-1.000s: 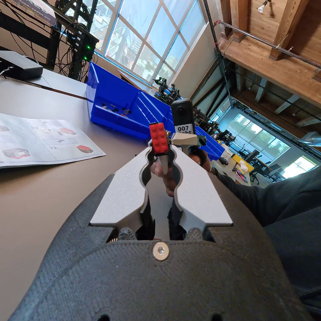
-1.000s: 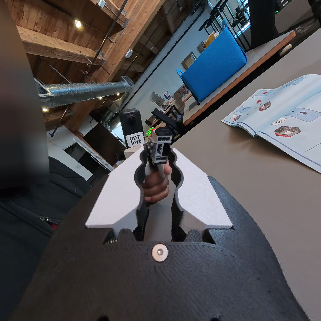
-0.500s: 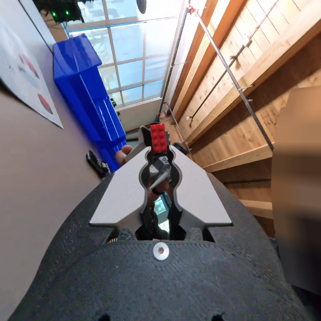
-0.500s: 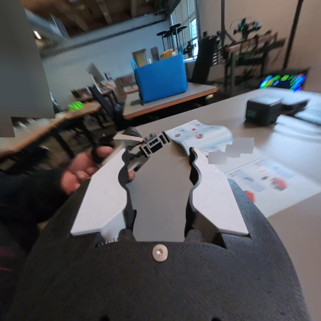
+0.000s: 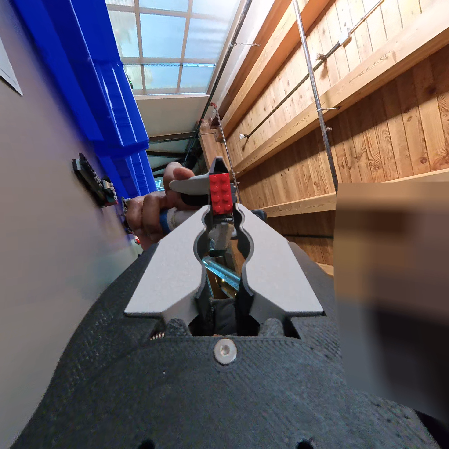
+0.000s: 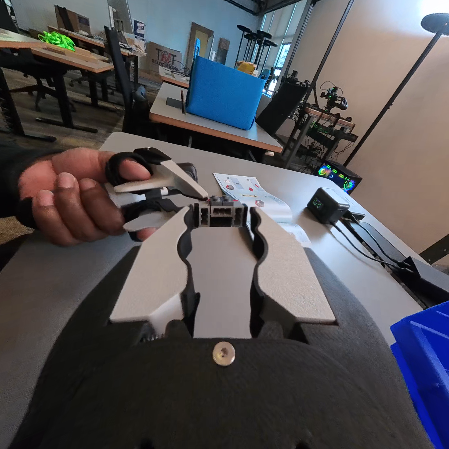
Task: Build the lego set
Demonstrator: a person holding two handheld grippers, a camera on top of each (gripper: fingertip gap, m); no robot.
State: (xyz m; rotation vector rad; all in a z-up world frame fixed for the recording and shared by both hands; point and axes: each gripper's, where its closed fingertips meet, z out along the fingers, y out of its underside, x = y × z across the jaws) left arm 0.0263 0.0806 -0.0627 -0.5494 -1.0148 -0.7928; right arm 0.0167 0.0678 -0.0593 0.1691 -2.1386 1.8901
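My left gripper [image 5: 221, 209] is shut on a small lego assembly [image 5: 220, 193], whose red studded brick faces the left wrist camera. In the right wrist view the same assembly [image 6: 220, 215] shows its grey and black side, held above the grey table [image 6: 303, 179]. My right gripper [image 6: 221, 220] has its jaws against both ends of it. The left gripper's fingers [image 6: 184, 184] pinch it from the left, above and below, with a person's hand [image 6: 73, 194] behind. The right gripper and its hand [image 5: 150, 213] show behind the red brick.
An instruction booklet [image 6: 252, 194] lies on the table beyond the assembly. A black box with a cable [image 6: 326, 206] sits to its right. Blue bins stand at the table's side [image 5: 73, 73] [image 6: 425, 364]. A dark lego piece [image 5: 94, 179] lies near the bins. The grippers are tip to tip, or close to it.
The right gripper let go of the assembly's narrow side, opened wide, turned, and now closes across its long side. The left gripper kept its hold and rolled over.
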